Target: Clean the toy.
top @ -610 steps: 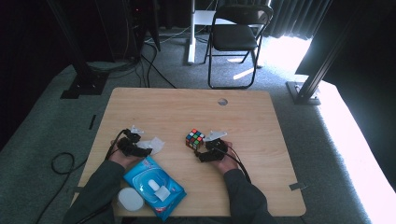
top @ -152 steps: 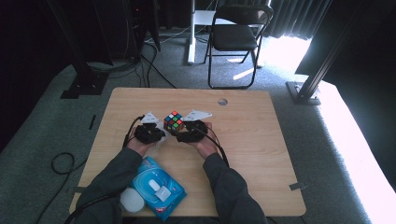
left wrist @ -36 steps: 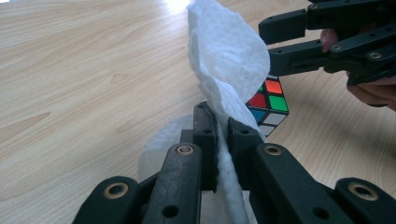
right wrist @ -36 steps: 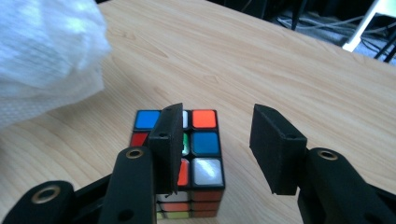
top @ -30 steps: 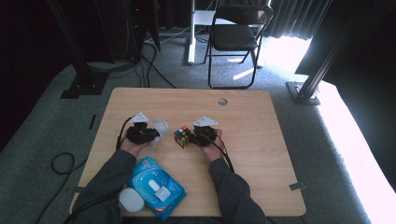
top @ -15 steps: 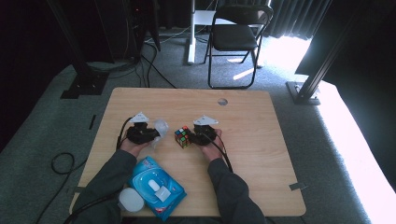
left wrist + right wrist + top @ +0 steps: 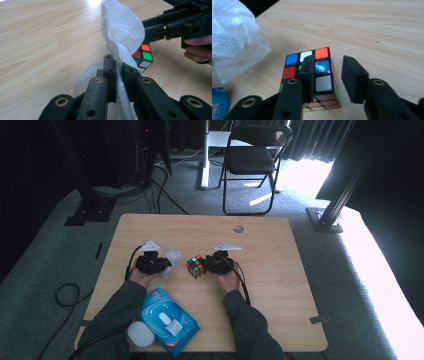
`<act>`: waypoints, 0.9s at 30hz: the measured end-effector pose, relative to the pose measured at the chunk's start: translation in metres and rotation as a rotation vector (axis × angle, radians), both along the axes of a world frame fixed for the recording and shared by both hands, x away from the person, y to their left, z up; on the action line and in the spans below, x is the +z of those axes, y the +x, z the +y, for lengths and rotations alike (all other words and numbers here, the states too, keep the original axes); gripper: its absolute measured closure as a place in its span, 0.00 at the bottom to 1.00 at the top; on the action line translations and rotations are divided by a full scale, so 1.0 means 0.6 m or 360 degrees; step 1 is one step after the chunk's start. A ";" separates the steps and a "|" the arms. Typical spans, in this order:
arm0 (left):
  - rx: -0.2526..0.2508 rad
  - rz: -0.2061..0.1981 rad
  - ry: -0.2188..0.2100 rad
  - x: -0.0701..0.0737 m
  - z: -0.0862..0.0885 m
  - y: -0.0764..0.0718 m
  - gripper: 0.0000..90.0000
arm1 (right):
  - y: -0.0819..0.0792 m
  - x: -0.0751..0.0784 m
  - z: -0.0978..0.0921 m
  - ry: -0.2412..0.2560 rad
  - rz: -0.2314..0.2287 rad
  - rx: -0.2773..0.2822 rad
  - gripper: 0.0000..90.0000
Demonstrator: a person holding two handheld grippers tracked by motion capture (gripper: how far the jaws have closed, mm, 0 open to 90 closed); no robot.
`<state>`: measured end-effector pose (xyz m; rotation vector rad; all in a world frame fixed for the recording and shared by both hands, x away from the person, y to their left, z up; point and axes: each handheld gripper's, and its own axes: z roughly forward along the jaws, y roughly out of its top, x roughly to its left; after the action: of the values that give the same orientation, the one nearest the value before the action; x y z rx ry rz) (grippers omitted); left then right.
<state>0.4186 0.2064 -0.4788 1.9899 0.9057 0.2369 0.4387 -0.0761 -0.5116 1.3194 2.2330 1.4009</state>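
Note:
A scrambled Rubik's cube [image 7: 196, 266] sits on the wooden table [image 7: 280, 270] between my two grippers. My right gripper [image 7: 210, 264] is just to its right. In the right gripper view that gripper [image 7: 328, 62] is open: its left jaw lies across the cube [image 7: 322, 67] and its right jaw stands clear of the cube's right side. My left gripper [image 7: 165, 263] is shut on a crumpled white wipe [image 7: 172, 255]. In the left gripper view the wipe [image 7: 122, 32] rises from the left gripper [image 7: 118, 63] and half hides the cube [image 7: 143, 53] and the right gripper [image 7: 150, 28] behind it.
A blue pack of wipes [image 7: 167, 320] lies near the table's front edge, with a white round lid [image 7: 140, 334] beside it. A cable hole [image 7: 238, 228] sits near the back edge. A folding chair [image 7: 252, 155] stands beyond the table.
Nothing has visibly moved in the last second. Five seconds ago both grippers and the cube were closer together and farther back on the table.

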 end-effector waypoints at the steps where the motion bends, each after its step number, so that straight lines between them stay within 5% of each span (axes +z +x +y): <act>1: 0.0001 0.0000 0.0000 0.000 0.000 0.000 0.94 | 0.001 -0.001 -0.001 0.0020 0.0015 0.0007 0.74; 14: 0.0010 -0.0003 -0.0012 0.001 0.002 0.000 0.94 | 0.019 -0.022 -0.031 0.0421 0.0294 -0.0039 0.78; 27: 0.0007 -0.0001 -0.0013 0.002 0.002 0.001 0.94 | 0.013 -0.015 -0.052 0.0367 0.0217 -0.0166 0.82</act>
<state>0.4191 0.2078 -0.4778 1.9804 0.9092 0.2361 0.4464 -0.1075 -0.5207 1.6258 2.0971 1.6138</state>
